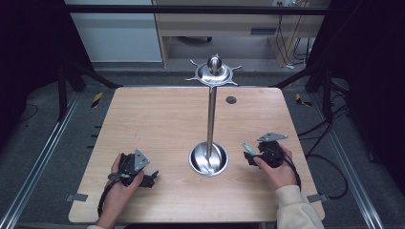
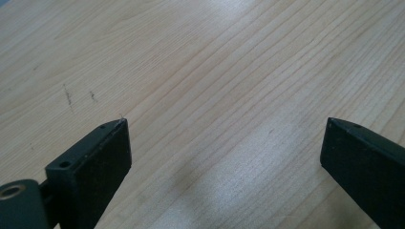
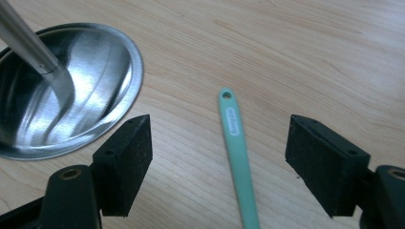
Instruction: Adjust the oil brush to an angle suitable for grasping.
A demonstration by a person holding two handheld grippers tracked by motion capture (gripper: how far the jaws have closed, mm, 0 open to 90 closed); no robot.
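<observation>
While the right gripper point(image 3: 219, 157) hangs low over the tabletop point(image 1: 157, 119), we find its fingers point(image 3: 125, 157) spread wide with nothing clamped; the mint-green handle point(image 3: 237, 152) lies flat on the wood between them, nearer the far-side finger than the one by the steel base point(image 3: 95, 62), and touching neither. What the handle belongs to we cannot tell, as its working end runs out of view towards the hand. The left gripper point(image 2: 224, 157) likewise stands released, its fingers point(image 2: 98, 167) apart over bare wood with nothing between them.

Risks, in our judgement:
- The handle is thin and lies flush on the wood. Fingers closing too high would slide over it or flick it sideways.
- It sits off-centre in the gap, so one finger would meet it first and push it before the other bears.
- The dished base of the tall stand point(image 1: 210, 109) lies just beside the near finger. A sweep that way would strike its rim and could rock the pole.

Room: open wood lies ahead of and beyond the far finger. The tabletop edge runs close behind both hands, so backing off leaves little margin. The left fingers have free wood on every side.
</observation>
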